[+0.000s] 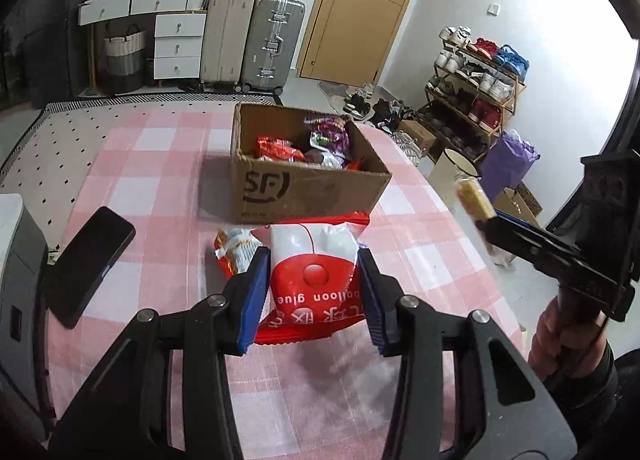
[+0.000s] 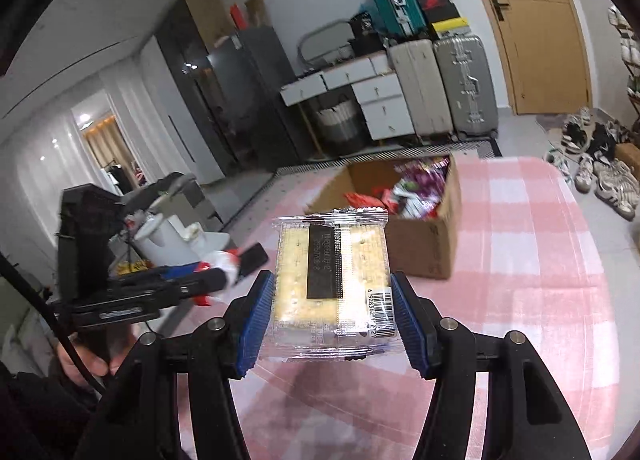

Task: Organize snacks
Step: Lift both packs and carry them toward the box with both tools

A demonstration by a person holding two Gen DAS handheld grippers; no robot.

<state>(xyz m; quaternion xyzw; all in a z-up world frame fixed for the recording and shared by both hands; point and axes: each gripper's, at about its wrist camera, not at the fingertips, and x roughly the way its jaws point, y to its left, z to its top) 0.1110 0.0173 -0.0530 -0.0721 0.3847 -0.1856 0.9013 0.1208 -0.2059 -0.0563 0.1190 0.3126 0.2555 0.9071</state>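
Blue-padded fingers of the left claw [image 1: 312, 296] press both sides of a red-and-white packet [image 1: 314, 272] printed "balloon glue", gripping it above the pink checked cloth of the desk [image 1: 160, 164]. Just beyond the packet's far left corner lies a small orange snack bag [image 1: 236, 250] on the cloth. Farther out stands an open cardboard box [image 1: 316, 190] marked "SF", already holding several red and purple snack packs; cloth lies bare on its left, while its right side sits near the desk's right edge. A dark phone [image 1: 90, 262] rests near the left edge. In the right wrist view, the right claw [image 2: 332, 306] clamps a clear-wrapped cracker pack [image 2: 332, 284] between its pads, held in the air with the box [image 2: 420, 244] just behind it and bare checked cloth to the right. The left claw [image 2: 224, 280] appears at that view's left, level with the cracker pack and well apart from it. Beyond the desk's far edge are suitcases [image 1: 272, 44] and a wooden door [image 1: 360, 8].
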